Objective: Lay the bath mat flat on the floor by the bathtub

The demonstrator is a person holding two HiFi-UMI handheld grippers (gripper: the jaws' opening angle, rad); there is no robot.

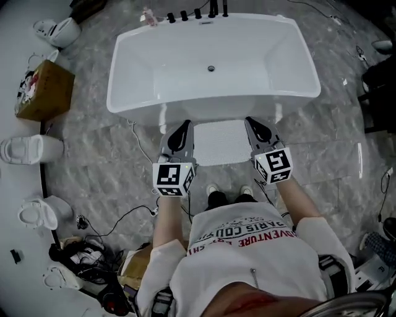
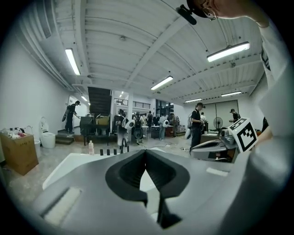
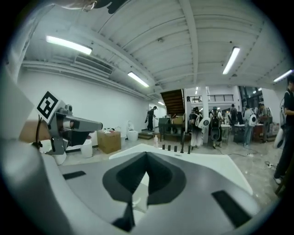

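A white bath mat (image 1: pixel 221 143) lies spread on the marble floor, against the front of the white bathtub (image 1: pixel 136 68). My left gripper (image 1: pixel 183 126) hangs in the air above the mat's left edge, jaws shut with nothing between them. Over the mat's right edge, my right gripper (image 1: pixel 252 122) is likewise shut and empty. In the left gripper view the shut left gripper (image 2: pixel 145 152) points almost level across the bathtub (image 2: pixel 64 164). The right gripper view shows the shut right gripper (image 3: pixel 147 154) above the bathtub (image 3: pixel 225 170). The mat is hidden in both gripper views.
Black taps (image 1: pixel 198 13) line the tub's far rim. A cardboard box (image 1: pixel 43 90) and white toilets (image 1: pixel 31 148) stand at the left; cables (image 1: pixel 111 223) trail over the floor. The person's shoes (image 1: pixel 229 192) stand just behind the mat. Several people stand far back (image 2: pixel 138 126).
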